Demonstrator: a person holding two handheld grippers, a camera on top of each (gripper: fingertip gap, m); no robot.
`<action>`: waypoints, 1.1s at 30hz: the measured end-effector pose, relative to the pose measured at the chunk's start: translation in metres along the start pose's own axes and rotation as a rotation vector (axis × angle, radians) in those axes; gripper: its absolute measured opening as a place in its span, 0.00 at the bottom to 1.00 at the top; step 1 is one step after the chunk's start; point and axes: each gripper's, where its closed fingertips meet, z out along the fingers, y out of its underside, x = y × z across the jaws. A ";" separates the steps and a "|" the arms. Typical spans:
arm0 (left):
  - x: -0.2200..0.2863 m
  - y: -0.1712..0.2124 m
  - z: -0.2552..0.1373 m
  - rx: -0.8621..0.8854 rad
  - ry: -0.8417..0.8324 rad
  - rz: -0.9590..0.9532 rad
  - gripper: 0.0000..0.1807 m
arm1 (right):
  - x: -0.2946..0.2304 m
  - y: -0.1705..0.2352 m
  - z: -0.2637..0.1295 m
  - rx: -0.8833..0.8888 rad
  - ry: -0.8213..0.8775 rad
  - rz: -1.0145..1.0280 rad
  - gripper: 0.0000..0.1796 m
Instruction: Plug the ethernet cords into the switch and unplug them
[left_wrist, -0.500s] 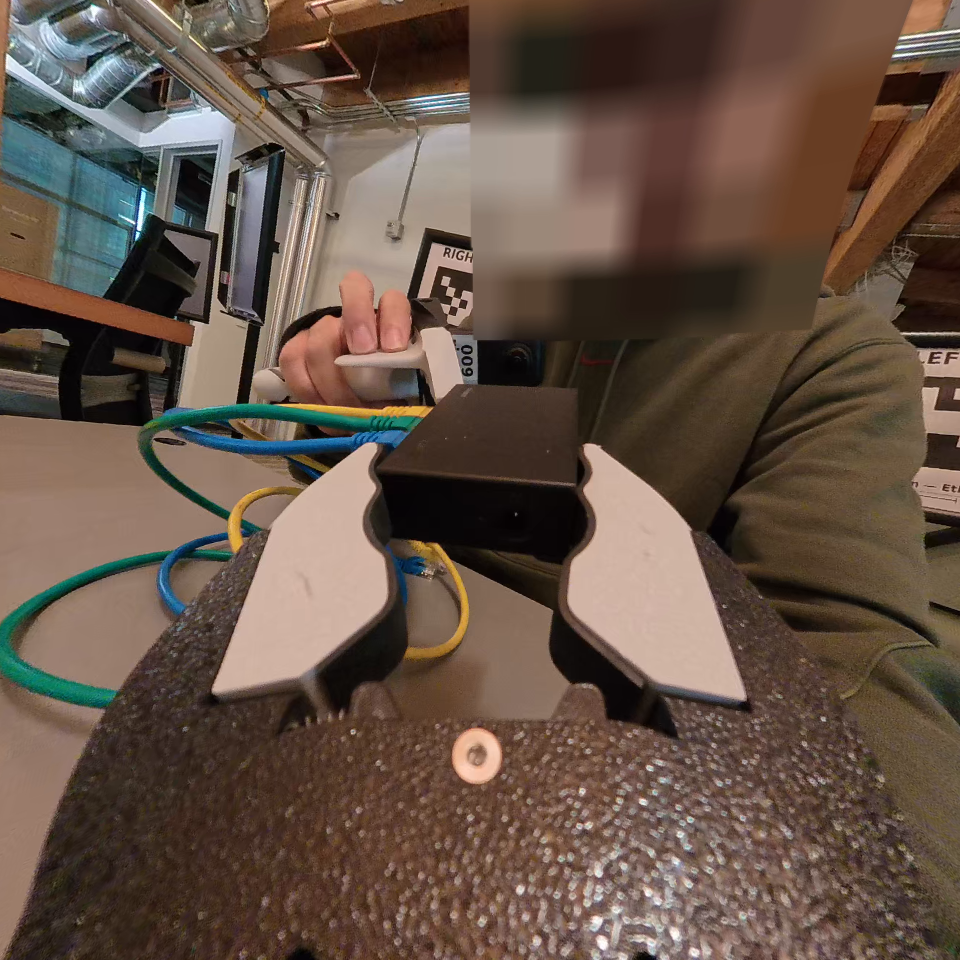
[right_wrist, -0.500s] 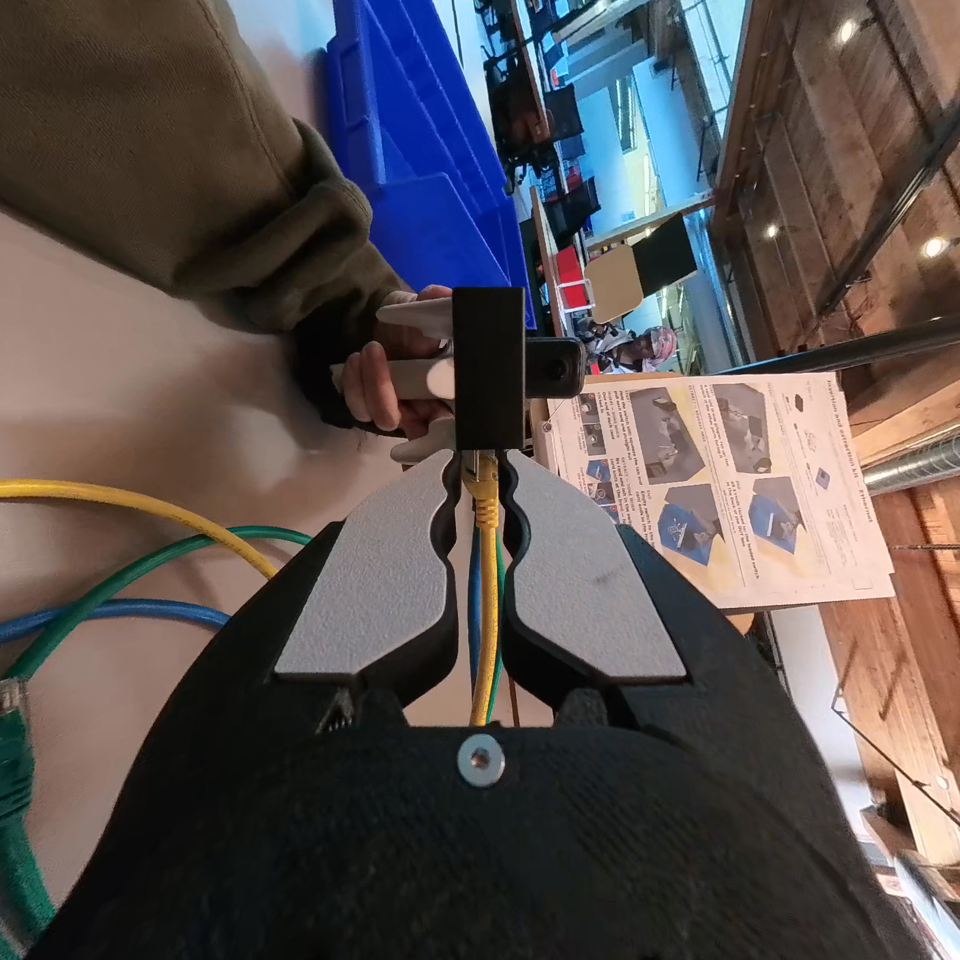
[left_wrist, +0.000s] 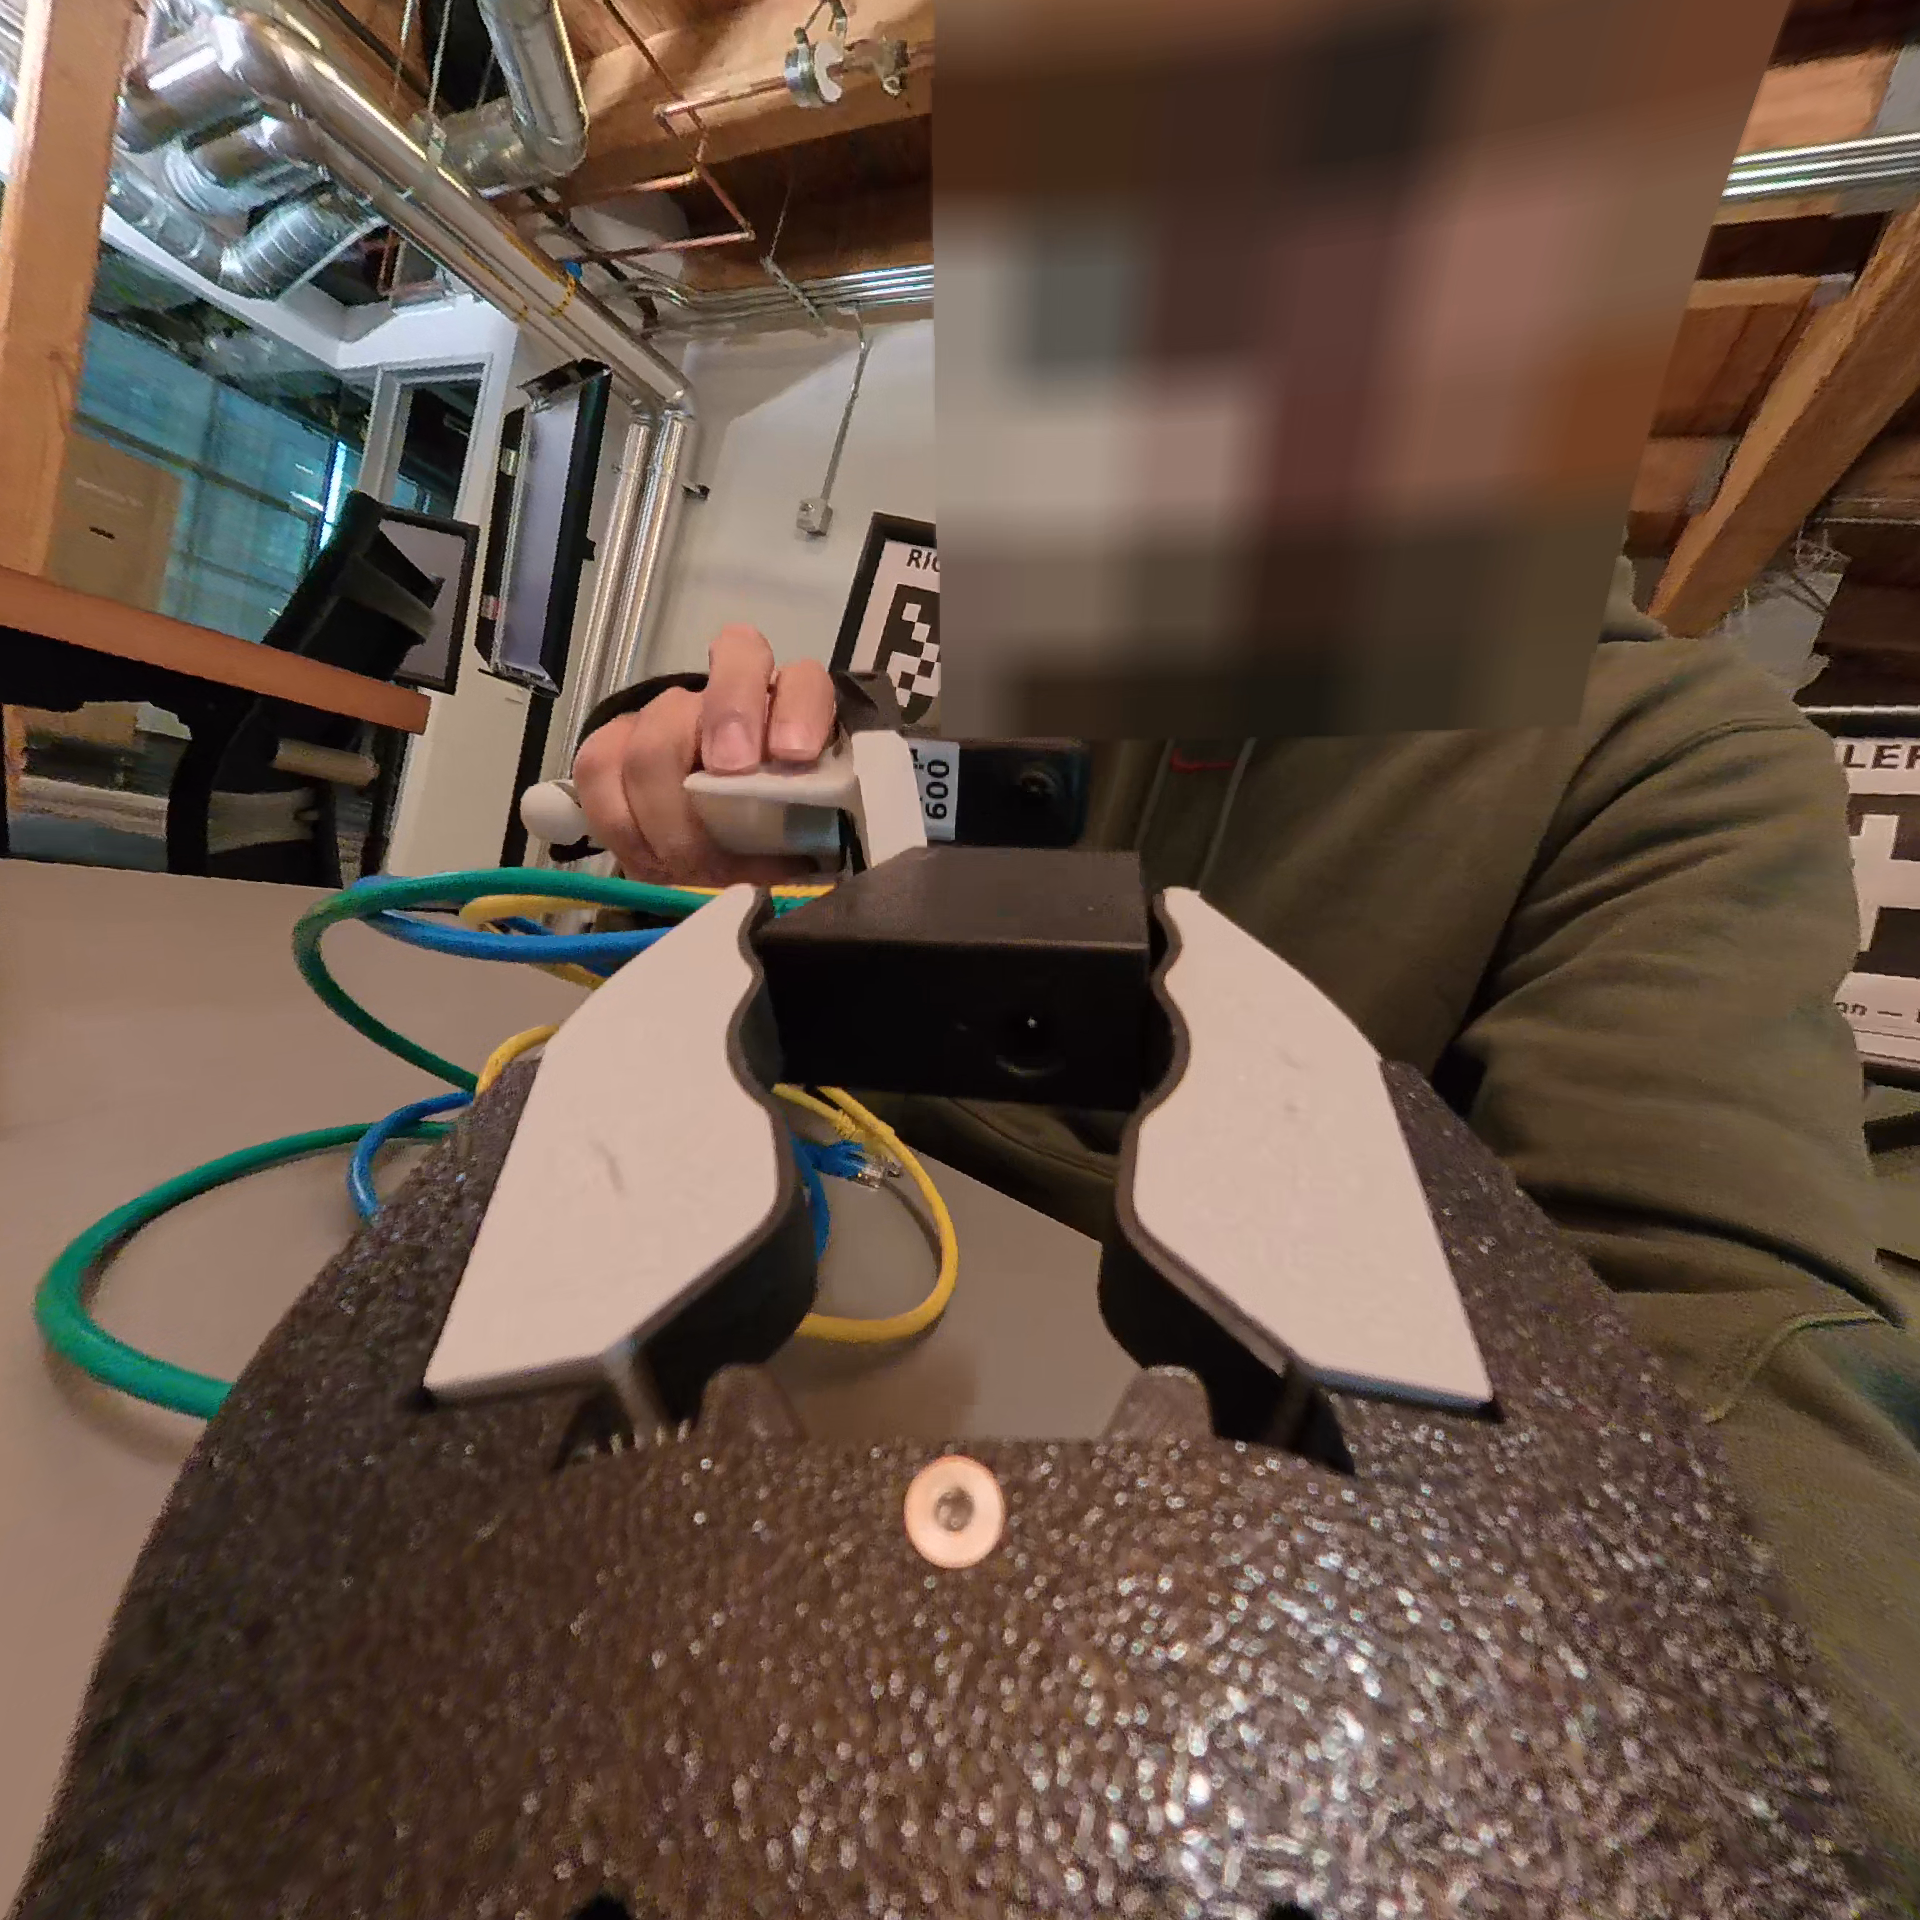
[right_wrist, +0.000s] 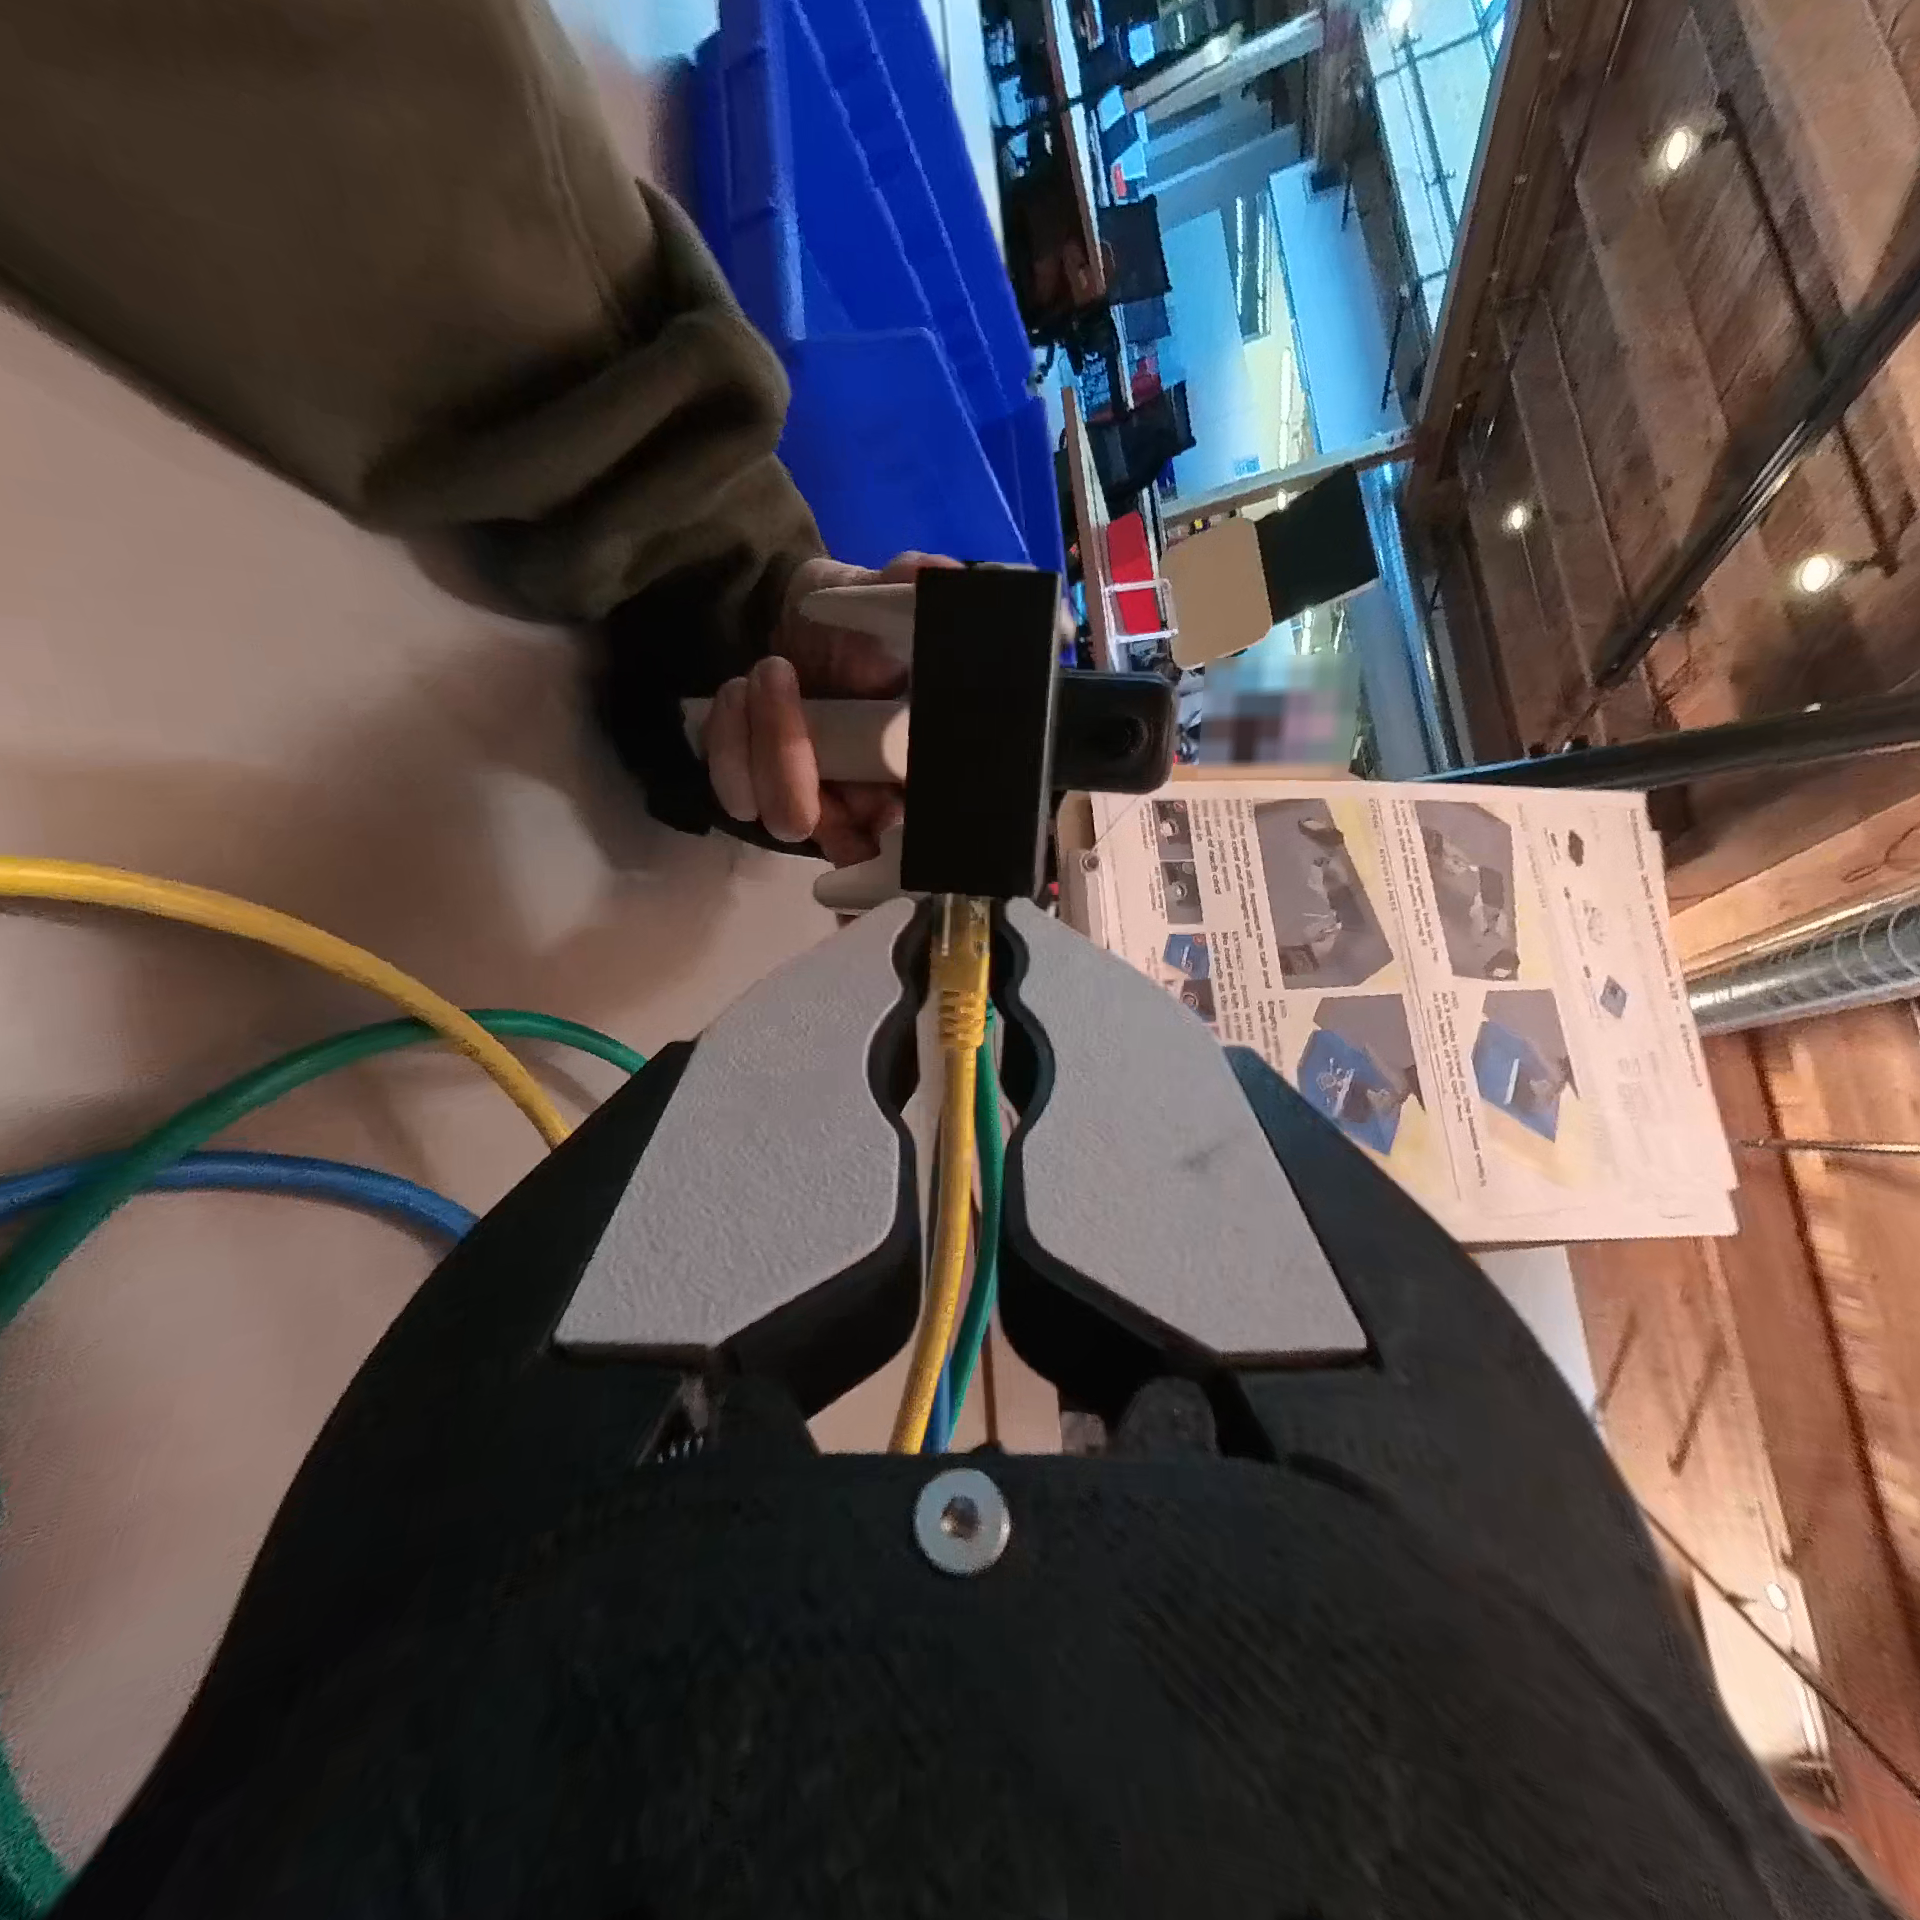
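Observation:
In the left wrist view my left gripper is shut on the black switch and holds it above the table, power socket toward the camera. Green, blue and yellow ethernet cords loop on the table, with loose blue and yellow plugs under the switch. In the right wrist view my right gripper is shut on the yellow plug at the switch's port face. A green cord runs beside it. The ports are hidden.
The grey table carries the cord loops. The person's olive sweatshirt is close behind the switch. Blue bins and a printed sheet lie beyond the switch in the right wrist view.
Little has changed. Both grippers keep their holds, and both views have shifted only slightly.

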 end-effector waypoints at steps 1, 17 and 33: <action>0.001 -0.001 0.000 0.006 0.002 0.003 0.37 | -0.002 -0.001 0.001 0.002 -0.002 -0.003 0.08; 0.000 -0.003 -0.001 0.025 0.003 -0.018 0.37 | -0.003 0.003 0.010 0.028 -0.007 0.065 0.09; -0.001 -0.016 -0.002 0.111 0.009 -0.027 0.37 | 0.014 0.010 0.014 0.011 0.056 -0.006 0.08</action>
